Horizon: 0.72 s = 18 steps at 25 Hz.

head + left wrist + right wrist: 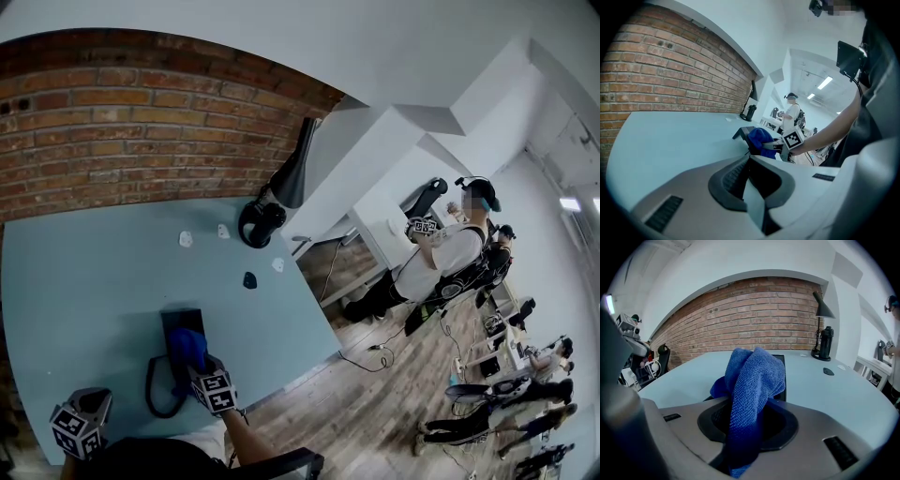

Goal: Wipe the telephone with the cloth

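A black telephone lies on the light blue table, its curled cord looping off to the left. My right gripper is shut on a blue cloth, which rests on the phone's near end. In the right gripper view the cloth bunches up out of the jaws and hides most of the telephone. My left gripper hovers near the table's front left corner, apart from the phone, shut and holding nothing. From the left gripper view the cloth sits over the telephone.
A black desk lamp stands at the table's far right by the brick wall. Small white pieces and a dark one lie beyond the phone. People stand on the wooden floor past the table's right edge.
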### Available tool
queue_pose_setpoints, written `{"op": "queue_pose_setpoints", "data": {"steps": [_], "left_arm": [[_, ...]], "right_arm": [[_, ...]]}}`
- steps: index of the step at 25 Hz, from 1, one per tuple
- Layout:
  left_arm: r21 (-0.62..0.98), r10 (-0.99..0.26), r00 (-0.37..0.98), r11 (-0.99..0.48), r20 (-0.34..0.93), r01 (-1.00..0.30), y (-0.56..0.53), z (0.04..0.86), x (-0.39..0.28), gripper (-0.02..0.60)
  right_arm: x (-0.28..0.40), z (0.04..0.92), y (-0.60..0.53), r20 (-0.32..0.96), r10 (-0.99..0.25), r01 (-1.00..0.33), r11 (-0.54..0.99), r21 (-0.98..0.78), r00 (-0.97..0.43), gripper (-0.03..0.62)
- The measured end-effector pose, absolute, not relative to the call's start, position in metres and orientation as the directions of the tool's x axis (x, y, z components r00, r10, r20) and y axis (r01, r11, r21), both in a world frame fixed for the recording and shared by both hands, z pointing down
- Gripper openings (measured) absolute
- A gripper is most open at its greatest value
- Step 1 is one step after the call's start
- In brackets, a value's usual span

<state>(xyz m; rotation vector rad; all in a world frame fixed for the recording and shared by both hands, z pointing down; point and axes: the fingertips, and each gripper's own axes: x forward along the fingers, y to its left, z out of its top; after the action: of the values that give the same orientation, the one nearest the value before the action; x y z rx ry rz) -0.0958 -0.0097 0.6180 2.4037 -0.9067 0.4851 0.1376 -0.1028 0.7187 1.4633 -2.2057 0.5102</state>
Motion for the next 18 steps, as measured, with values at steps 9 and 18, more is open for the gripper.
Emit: {"op": "queue_pose_setpoints", "data": {"steps": [9,18], "left_arm": [[0.342,-0.489,0.717,-0.648,0.497,-0.68,-0.007,0.619,-0.094,0.002],[0.347,-0.481,0.722,-0.652,0.498,-0.674,-0.007,0.62,-0.093,0.002]], "right_arm": [[0.139,0.725,-0.092,0.559,-0.757,-0.926,0.374,-0.055,-0.339,0.132],[0.135,0.726,-0.081,0.58,-0.738,-0.924,0.376,-0.069,-0.344,0.132]]}}
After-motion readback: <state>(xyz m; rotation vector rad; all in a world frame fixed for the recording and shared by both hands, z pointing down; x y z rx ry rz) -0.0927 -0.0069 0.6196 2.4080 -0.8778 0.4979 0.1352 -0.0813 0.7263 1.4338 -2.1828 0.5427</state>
